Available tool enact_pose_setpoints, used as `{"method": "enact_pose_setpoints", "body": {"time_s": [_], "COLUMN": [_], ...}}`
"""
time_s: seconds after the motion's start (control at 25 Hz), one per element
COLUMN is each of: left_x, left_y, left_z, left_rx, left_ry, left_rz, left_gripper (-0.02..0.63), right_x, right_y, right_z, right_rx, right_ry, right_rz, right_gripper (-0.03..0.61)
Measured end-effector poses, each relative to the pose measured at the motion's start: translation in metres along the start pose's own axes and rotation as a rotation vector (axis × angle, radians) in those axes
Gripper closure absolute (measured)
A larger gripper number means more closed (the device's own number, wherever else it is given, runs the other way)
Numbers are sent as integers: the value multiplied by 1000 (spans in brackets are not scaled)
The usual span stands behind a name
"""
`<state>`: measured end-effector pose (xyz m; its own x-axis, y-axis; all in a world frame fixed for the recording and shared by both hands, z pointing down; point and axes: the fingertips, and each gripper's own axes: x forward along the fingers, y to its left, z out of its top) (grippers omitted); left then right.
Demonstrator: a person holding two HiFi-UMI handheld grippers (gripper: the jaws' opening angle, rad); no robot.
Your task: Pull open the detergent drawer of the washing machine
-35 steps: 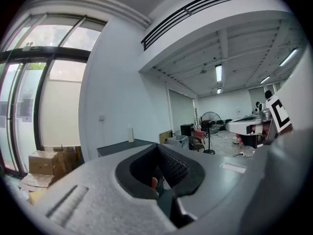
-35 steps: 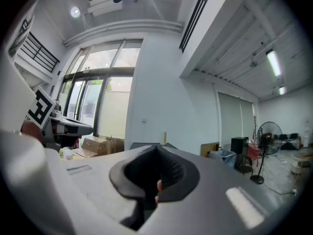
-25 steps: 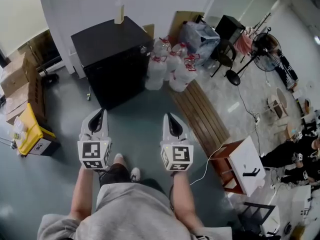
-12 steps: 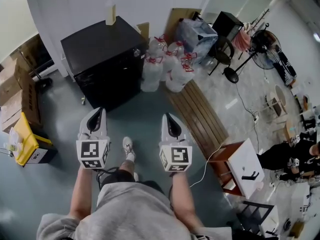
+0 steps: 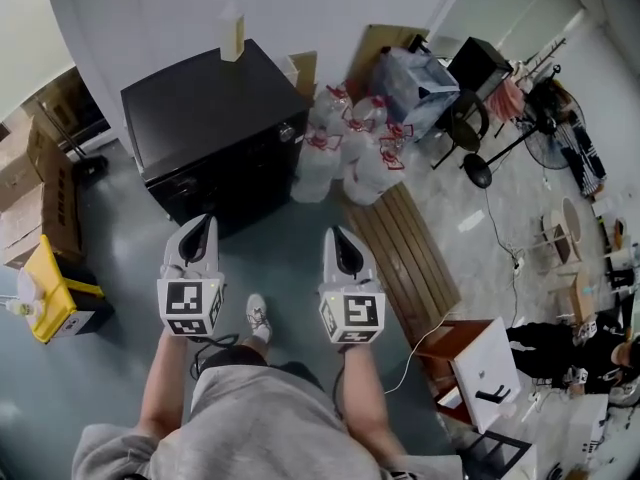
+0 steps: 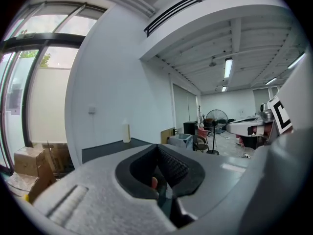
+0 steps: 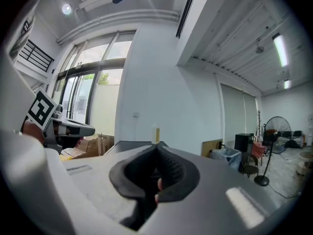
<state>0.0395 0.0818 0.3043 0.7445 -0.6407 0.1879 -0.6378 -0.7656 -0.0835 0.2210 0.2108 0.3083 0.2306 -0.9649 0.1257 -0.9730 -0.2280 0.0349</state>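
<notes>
1. Two grippers, both clenched with nothing between the pads: left gripper and right gripper. Each gripper view shows its jaw tips meeting.
2. They are held side by side with a gap between them, pointing ahead and roughly level. Neither touches anything.
3. The washing machine is a black box against the white wall, ahead and slightly left of the person. In the head view the left gripper's tip sits just below its front face, clear of it.
4. Detergent drawer: the front panel is seen too steeply from above, so I can't pick the drawer out or say whether it's in or out.
5. A pale carton stands upright on the machine's top, at the back edge.
6. Water jugs with red caps are clustered just right of the machine. A slatted wooden bench lies on the floor right of the right gripper.
7. A yellow bin and cardboard boxes are at far left.
8. One shoe is on the floor between the grippers.
</notes>
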Motion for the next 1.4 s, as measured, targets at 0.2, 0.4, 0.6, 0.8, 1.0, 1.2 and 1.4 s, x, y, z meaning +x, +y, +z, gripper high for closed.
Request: {"method": "enact_pose_setpoints", "body": {"time_s": [0.2,0.4,0.6,0.8,1.0,1.2,1.4], "left_x": [42,66,72,67,64,59,58], "left_y": [41,85,133,177,210,230,250], "left_z": [-1,-11,-25,-43,-59,-79,-106], "left_rx": [-15,-33,-68,-104,-130,-151,-180], "left_ry": [23,48,75,90,99,114,140], "left_rz": [60,124,197,282,353,397,443], "left_gripper": [604,603,603,603,604,603,603], "right_x": [72,133,187,229,263,291,317], "right_y": [5,25,59,99,132,164,189], "right_z": [4,3,0,-4,-14,-31,-50], "right_rx": [6,0,-14,-37,-45,-60,-69], "right_ry": [7,19,46,59,74,96,106], "right_rz": [69,146,243,349,440,523,577], "right_gripper": [575,575,575,575,575,575,575]}}
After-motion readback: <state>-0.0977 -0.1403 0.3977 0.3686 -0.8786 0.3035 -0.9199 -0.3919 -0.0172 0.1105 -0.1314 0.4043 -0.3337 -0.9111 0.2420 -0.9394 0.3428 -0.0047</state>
